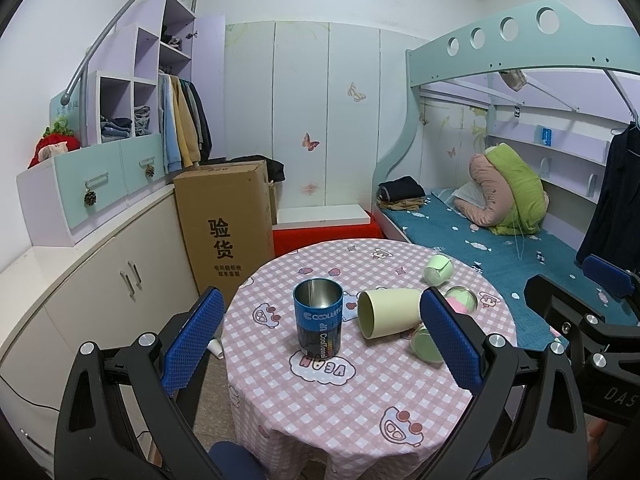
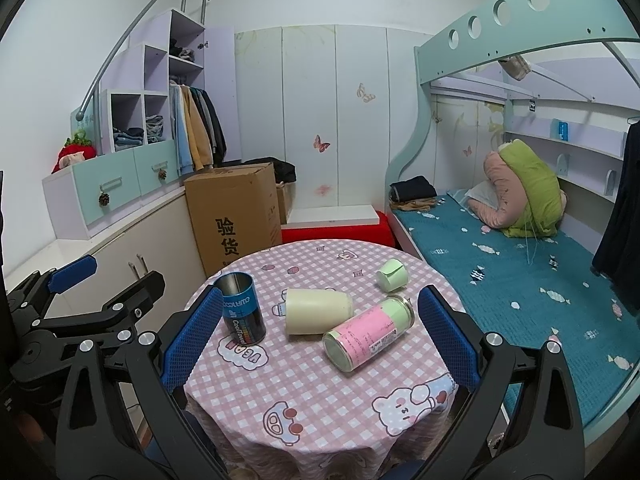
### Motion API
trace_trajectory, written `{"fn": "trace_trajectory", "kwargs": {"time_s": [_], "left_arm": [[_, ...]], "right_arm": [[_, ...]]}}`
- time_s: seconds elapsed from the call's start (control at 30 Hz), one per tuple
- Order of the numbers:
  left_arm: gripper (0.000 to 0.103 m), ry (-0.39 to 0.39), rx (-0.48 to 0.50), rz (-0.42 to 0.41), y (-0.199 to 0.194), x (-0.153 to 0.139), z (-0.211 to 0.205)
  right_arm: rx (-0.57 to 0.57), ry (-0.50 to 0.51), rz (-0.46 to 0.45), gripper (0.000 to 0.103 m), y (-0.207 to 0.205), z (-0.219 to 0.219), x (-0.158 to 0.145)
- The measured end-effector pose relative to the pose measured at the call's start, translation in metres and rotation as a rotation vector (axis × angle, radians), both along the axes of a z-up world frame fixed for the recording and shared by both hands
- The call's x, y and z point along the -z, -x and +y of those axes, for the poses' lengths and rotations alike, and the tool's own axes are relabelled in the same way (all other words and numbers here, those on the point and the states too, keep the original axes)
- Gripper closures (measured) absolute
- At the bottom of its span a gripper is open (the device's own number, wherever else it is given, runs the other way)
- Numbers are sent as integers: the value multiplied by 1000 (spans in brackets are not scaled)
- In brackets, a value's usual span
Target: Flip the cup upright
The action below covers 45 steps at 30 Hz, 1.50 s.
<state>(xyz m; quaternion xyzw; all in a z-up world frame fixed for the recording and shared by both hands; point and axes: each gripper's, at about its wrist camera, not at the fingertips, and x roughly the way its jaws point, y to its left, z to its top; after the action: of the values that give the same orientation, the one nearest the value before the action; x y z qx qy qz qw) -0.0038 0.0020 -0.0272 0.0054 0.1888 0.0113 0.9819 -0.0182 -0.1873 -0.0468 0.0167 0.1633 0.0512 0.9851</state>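
A cream cup [image 1: 386, 312] [image 2: 316, 310] lies on its side in the middle of the round table [image 1: 344, 412] [image 2: 312, 396], its mouth towards the left. A blue metal cup [image 1: 318, 316] [image 2: 242, 307] stands upright to its left. A pink-and-green tumbler [image 2: 370, 332] [image 1: 430, 340] lies on its side to the right. A small green cup [image 1: 438, 269] [image 2: 392, 275] lies tipped at the far side. My left gripper [image 1: 320, 354] is open and empty, held before the blue cup. My right gripper [image 2: 320, 344] is open and empty, held before the tumbler.
A tall cardboard box [image 1: 228, 220] [image 2: 236, 216] stands left of the table beside a low white cabinet [image 1: 92, 280]. A bed with a teal sheet [image 2: 512, 264] runs along the right. A red stool [image 1: 320, 236] sits behind the table.
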Motion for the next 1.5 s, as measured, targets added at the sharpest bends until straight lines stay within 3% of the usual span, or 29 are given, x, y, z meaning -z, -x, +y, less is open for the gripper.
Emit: {"fn": "trace_trajectory", "kwargs": {"time_s": [1.5], "left_arm": [[8, -8, -2, -16, 0, 2, -3]], "right_arm": [[4, -2, -4, 5, 1, 7, 9]]}}
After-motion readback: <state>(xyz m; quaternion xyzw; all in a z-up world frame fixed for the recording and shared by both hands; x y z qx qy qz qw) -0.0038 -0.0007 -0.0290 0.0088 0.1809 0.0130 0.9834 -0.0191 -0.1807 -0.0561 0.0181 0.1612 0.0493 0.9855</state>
